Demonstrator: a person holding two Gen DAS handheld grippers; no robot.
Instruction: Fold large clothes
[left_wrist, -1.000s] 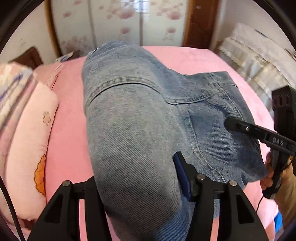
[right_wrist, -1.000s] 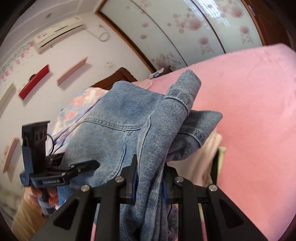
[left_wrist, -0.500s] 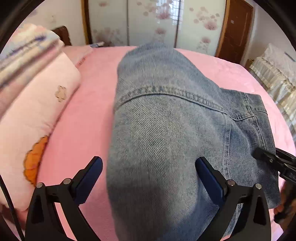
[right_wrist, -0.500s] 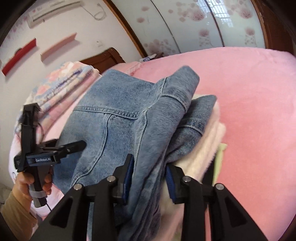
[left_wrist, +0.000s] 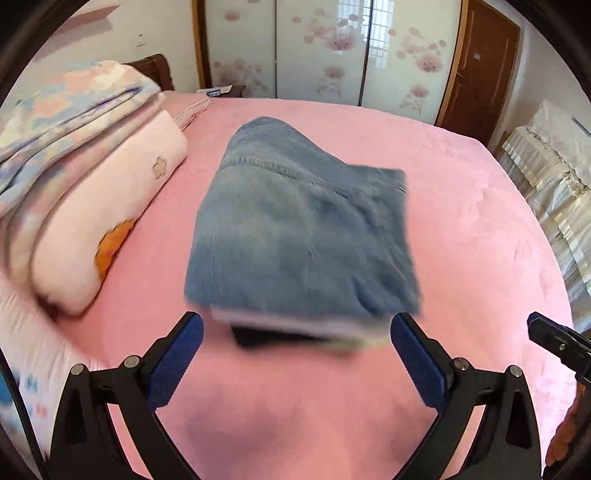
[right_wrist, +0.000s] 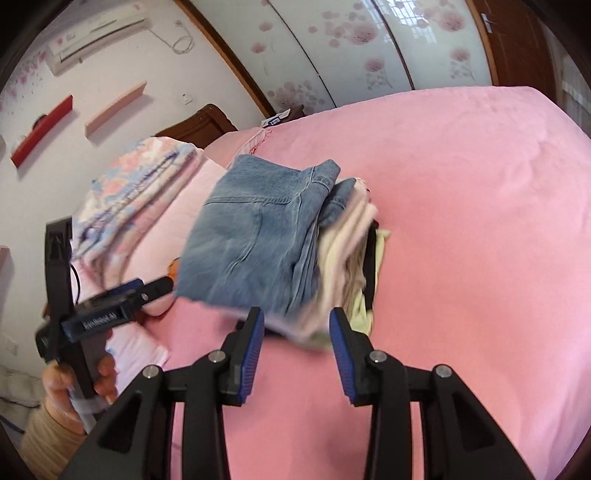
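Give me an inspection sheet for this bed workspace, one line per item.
Surface: pink bed sheet, bare around the pile.
Job's things: folded jeans on top of a stack of folded clothes, near the bed's middle.
Clutter: folded quilts stacked along the bed's edge beside the pile.
Grippers: left gripper wide open, empty, short of the pile; right gripper part open, its jaws just opened, nothing between them.
Cables: a black cable runs by the left gripper's handle.
Surroundings: floral wardrobe doors, brown door, air conditioner, wall shelves.
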